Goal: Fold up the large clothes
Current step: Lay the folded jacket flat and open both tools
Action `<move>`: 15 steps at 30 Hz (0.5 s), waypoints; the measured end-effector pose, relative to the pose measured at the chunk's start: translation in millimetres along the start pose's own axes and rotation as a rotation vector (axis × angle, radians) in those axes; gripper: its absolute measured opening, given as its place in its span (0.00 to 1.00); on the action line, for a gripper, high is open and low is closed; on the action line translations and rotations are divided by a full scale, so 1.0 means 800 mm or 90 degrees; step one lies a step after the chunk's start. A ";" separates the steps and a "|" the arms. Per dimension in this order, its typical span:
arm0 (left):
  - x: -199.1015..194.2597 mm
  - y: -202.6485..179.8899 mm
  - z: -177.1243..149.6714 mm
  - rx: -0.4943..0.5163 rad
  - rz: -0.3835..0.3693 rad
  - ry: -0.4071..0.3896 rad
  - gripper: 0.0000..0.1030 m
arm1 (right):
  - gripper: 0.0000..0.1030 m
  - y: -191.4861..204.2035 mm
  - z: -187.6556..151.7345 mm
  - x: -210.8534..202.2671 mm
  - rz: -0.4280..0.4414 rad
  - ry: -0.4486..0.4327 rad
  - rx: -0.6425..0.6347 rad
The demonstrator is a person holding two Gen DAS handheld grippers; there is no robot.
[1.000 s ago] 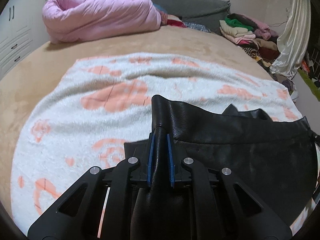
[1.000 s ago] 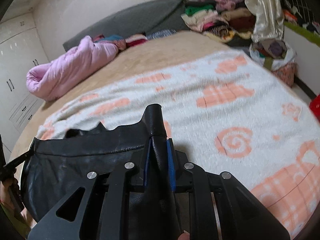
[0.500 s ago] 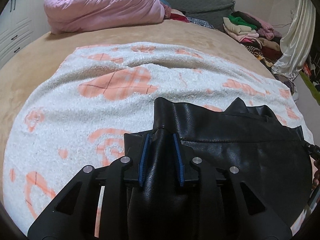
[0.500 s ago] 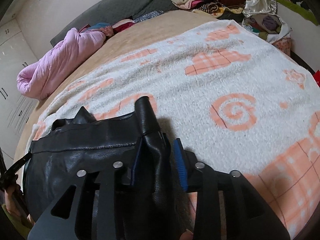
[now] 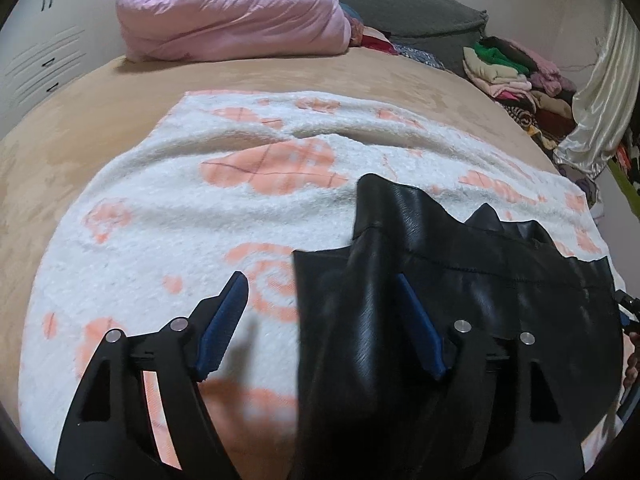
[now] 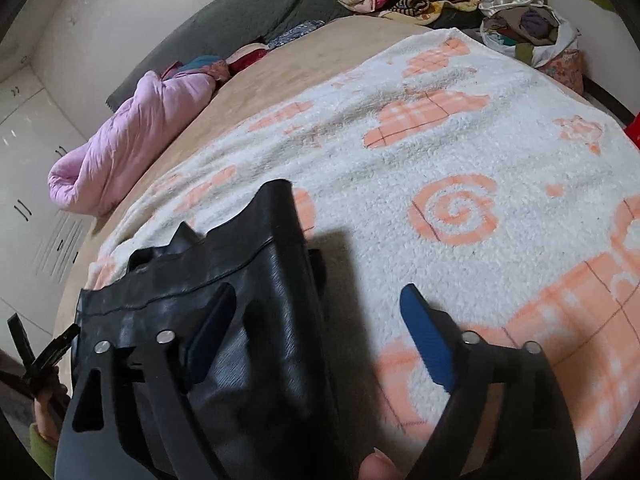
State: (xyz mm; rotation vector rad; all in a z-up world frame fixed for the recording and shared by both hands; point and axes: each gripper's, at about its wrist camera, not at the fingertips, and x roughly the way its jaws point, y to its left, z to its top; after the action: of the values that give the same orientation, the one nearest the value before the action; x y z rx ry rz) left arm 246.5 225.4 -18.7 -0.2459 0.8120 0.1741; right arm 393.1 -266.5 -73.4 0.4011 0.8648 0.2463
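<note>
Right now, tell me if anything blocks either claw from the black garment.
Nothing visible does. The black leather garment lies on the white blanket, its folds between the open left claw and right claw.

Both grippers' fingers (image 5: 232, 320) (image 6: 424, 336) just opened, released black garment (image 5: 440, 300).

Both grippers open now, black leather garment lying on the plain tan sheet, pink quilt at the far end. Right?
Not quite. The black leather garment lies on the white blanket with orange hearts, per the left wrist view. The left gripper and right gripper are open; the pink quilt is at the far end.
</note>
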 end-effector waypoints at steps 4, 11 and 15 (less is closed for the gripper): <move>-0.017 0.014 -0.011 -0.023 -0.017 0.007 0.77 | 0.88 0.011 -0.009 -0.017 0.024 0.000 -0.012; -0.017 0.026 -0.048 -0.093 -0.117 0.064 0.84 | 0.88 0.018 -0.047 -0.031 0.022 0.048 -0.036; -0.008 0.023 -0.070 -0.132 -0.175 0.096 0.86 | 0.88 0.010 -0.068 -0.037 0.056 0.084 -0.020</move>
State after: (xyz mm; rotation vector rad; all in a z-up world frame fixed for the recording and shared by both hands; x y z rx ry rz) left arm 198.5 227.0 -53.4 -0.5679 0.9011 -0.0207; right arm 331.6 -257.3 -81.1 0.3970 0.9719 0.3712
